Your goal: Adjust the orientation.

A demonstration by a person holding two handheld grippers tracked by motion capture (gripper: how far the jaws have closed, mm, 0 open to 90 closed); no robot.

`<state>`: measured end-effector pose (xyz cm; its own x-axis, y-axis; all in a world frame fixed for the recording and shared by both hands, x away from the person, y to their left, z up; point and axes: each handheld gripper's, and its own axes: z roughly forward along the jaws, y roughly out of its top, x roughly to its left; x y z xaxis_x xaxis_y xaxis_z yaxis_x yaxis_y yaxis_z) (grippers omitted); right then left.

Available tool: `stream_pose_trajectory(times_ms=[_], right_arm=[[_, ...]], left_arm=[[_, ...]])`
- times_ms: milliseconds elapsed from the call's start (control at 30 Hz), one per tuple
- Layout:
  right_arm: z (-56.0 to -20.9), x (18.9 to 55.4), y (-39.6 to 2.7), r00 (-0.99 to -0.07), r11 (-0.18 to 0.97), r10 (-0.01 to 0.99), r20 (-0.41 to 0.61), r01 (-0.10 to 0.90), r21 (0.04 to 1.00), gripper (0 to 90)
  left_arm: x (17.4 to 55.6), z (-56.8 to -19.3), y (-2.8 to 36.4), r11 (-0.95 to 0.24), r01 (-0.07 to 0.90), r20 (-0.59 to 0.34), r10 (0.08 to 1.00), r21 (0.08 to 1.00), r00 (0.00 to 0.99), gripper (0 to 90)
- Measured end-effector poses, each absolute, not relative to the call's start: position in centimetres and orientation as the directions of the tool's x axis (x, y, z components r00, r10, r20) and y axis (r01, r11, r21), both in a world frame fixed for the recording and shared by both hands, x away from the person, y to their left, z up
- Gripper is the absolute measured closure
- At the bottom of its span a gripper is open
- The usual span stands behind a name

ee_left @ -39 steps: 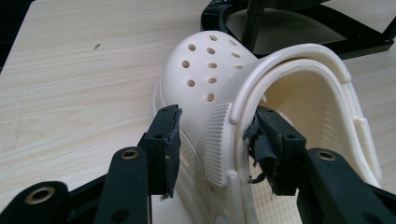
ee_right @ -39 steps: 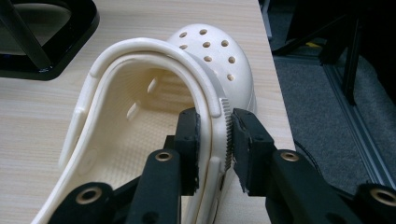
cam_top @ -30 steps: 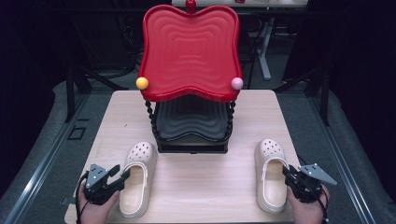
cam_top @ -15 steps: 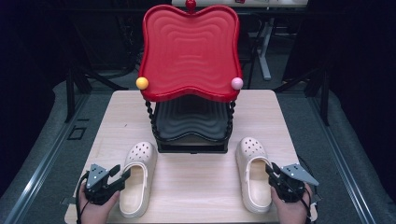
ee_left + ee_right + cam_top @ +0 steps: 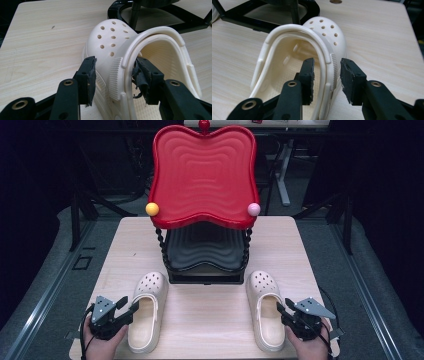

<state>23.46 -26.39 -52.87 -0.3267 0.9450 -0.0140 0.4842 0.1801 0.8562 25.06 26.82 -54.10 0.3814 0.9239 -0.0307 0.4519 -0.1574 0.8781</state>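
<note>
Step in hand: setting the two clogs in front of the rack [image 5: 205,270]. Left clog [image 5: 146,310] lay at rack's front-left corner, right clog [image 5: 266,307] at front-right.

Left gripper [image 5: 113,80] fingers straddled the left clog's side wall, w/ a gap at the outer one. Right gripper [image 5: 327,77] fingers had just been opening, the right clog's wall loose between them.

Next: probably pull both back clear. No writing readable.

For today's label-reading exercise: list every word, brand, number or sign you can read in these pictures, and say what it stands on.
None: no readable text on either cream clog, the red tray, the black rack or the wooden table.
</note>
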Motion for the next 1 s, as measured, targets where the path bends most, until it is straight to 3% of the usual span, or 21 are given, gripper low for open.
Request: stream_pose_trajectory(times_ms=[67,200,500,600,733,1000], right_arm=[[-52.5,22.9,-26.3,-0.328,0.183,0.944,-0.029,0.448,0.875,68.3],[-51.6,23.0,-26.1,-0.313,0.162,0.949,-0.027,0.413,0.896,85.9],[-52.1,24.3,-26.0,-0.305,0.137,0.952,0.003,0.435,0.890,88.6],[-52.1,24.3,-26.1,-0.309,0.136,0.951,0.007,0.437,0.889,85.9],[-51.8,23.9,-26.2,-0.320,0.129,0.947,0.018,0.431,0.893,74.2],[-52.4,24.0,-25.7,-0.312,0.244,0.944,-0.102,0.458,0.855,63.1]], left_arm=[[24.9,-54.0,26.8,-0.155,0.444,-0.030,0.923,0.882,0.383,52.7],[24.9,-53.9,26.8,-0.150,0.443,-0.033,0.924,0.884,0.380,52.7],[24.7,-53.7,26.9,-0.152,0.435,-0.026,0.926,0.888,0.376,52.6],[24.6,-53.5,26.9,-0.148,0.428,-0.027,0.925,0.892,0.378,52.6],[24.5,-53.4,26.7,-0.151,0.423,-0.029,0.921,0.894,0.388,52.8],[24.9,-53.6,25.4,-0.232,0.433,0.031,0.906,0.871,0.422,54.0]])
